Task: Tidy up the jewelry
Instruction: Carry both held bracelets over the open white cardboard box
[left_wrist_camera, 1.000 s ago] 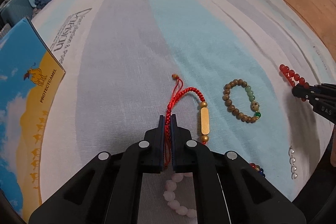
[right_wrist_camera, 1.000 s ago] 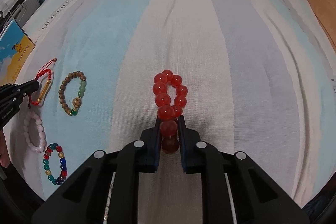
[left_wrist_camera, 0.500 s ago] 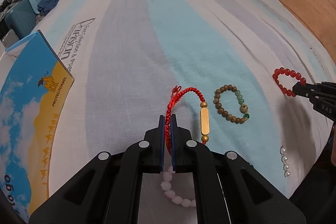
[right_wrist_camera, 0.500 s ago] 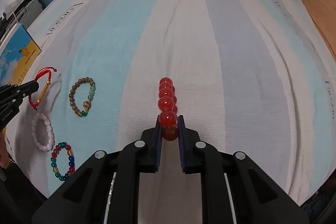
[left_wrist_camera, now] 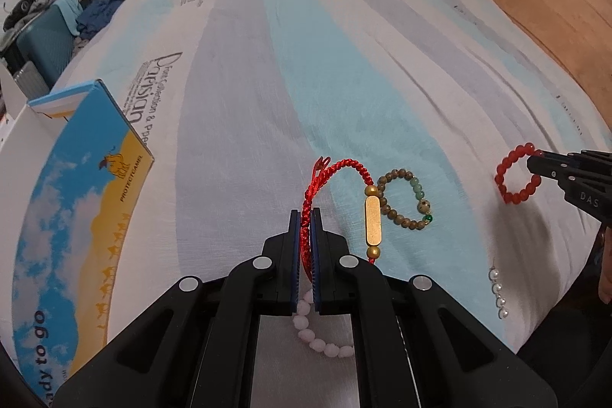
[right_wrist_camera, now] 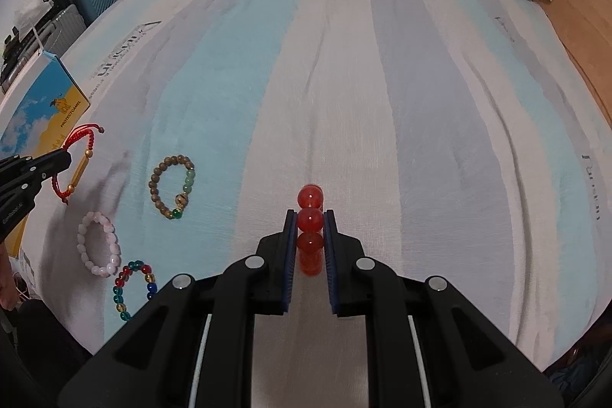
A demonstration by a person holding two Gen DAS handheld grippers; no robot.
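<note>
The left gripper (left_wrist_camera: 305, 217) pinches the soft, floppy red cord bracelet (left_wrist_camera: 336, 167) in the middle of the frame, while the right gripper (right_wrist_camera: 310, 217) squeezes the hard, slippery red bead bracelet (right_wrist_camera: 310, 218) low in the middle, so hold tight.

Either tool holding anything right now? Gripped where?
Left tool pinches the red cord bracelet on its braided cord, opposite the gold bar. Right tool clamps the red bead bracelet across its beads.

We see soft, even indoor light on the striped blue, grey and white bedsheet (left_wrist_camera: 267, 109), washed out towards its far end. Faint shadows trail beside the bracelets. Fisheye curvature bends the edges; corners fall black.
</note>
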